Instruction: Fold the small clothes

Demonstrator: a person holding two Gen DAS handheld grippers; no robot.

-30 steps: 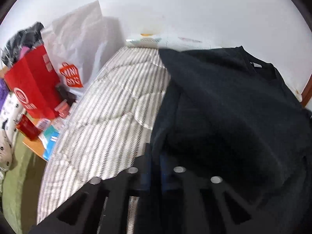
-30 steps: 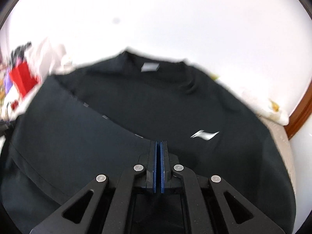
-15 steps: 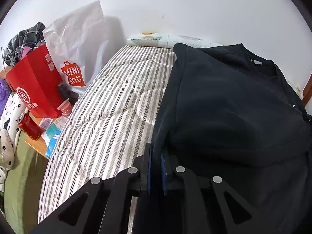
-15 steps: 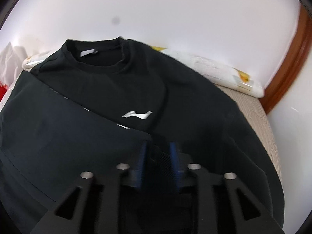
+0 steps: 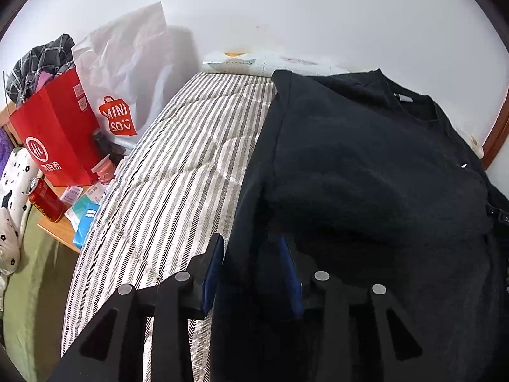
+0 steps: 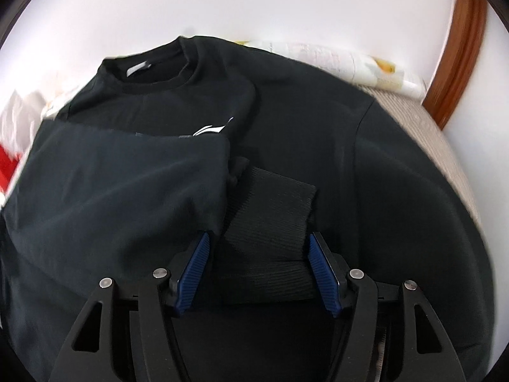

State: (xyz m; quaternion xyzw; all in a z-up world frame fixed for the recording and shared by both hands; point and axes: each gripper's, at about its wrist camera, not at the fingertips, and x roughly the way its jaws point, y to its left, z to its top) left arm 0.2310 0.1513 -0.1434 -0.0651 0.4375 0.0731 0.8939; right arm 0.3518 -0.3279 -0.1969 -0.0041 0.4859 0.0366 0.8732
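Striped bed (image 5: 178, 172), white wall (image 5: 318, 16), blk sweatshirt (image 5: 366, 165)

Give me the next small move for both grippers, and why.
Probably lift both clear. The left sleeve is folded across the black sweatshirt; the right gripper jaws have just been opening, cuff loose between them; the left gripper likewise straddles the folded edge.

The sweatshirt (image 5: 366, 165) is cut off at the lower and right edges of both views, and the bed (image 5: 178, 172) beneath it is mostly hidden. The pad (image 5: 291, 273) of the left gripper is half lost against dark cloth. The red bag (image 6: 8, 162) is blurred and cropped in the right view. The box (image 5: 86, 219) print cannot be read.
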